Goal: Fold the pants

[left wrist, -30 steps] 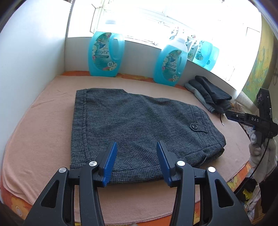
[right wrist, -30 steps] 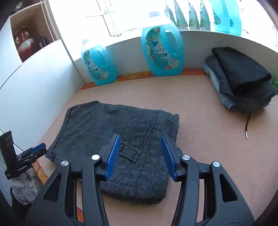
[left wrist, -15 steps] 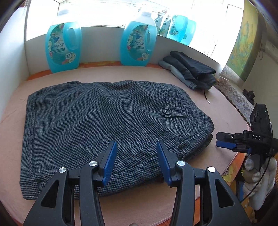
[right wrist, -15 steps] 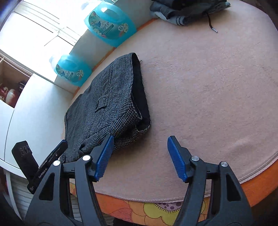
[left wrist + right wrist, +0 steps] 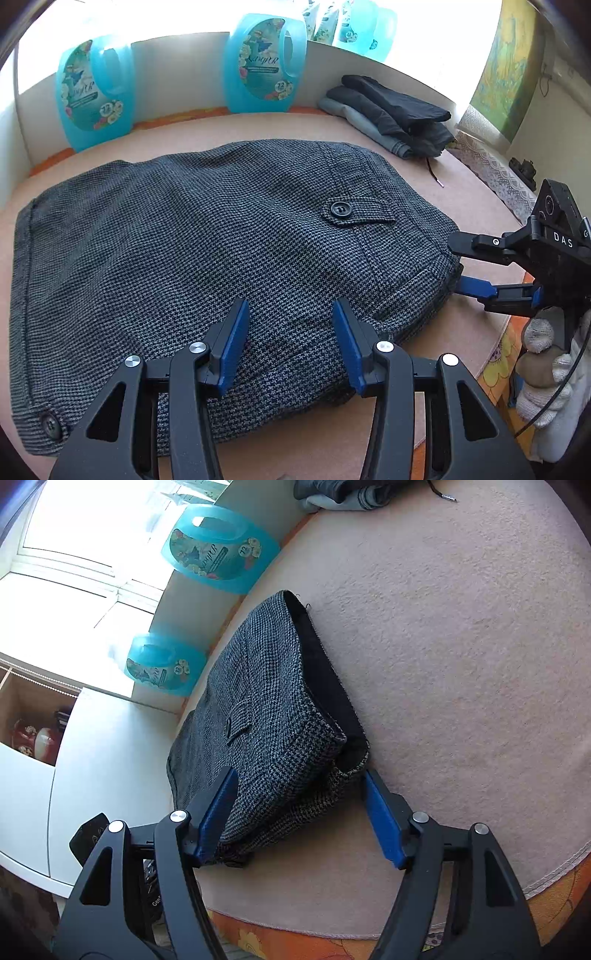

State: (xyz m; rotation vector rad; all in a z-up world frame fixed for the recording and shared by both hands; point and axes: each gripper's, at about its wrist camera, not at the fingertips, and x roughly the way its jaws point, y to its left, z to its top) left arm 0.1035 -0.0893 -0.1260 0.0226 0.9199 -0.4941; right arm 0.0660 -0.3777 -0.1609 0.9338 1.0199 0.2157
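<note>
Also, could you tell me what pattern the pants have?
The pants have a fine grey-and-black houndstooth-like check, clearest in the left wrist view.

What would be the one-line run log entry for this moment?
folded tweed pants on pink blanket | left tool open above pants | right tool open, straddling pants corner

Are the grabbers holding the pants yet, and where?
Nothing is held yet. The right hand-held gripper is open, straddling the folded pants' corner edge. The left hand-held gripper hovers open above the near edge.

The left wrist view looks low over the folded grey houndstooth pants [image 5: 221, 240], beyond its fingers. The right wrist view, rolled sideways, faces the same pants [image 5: 266, 716] close between its fingers.
</note>
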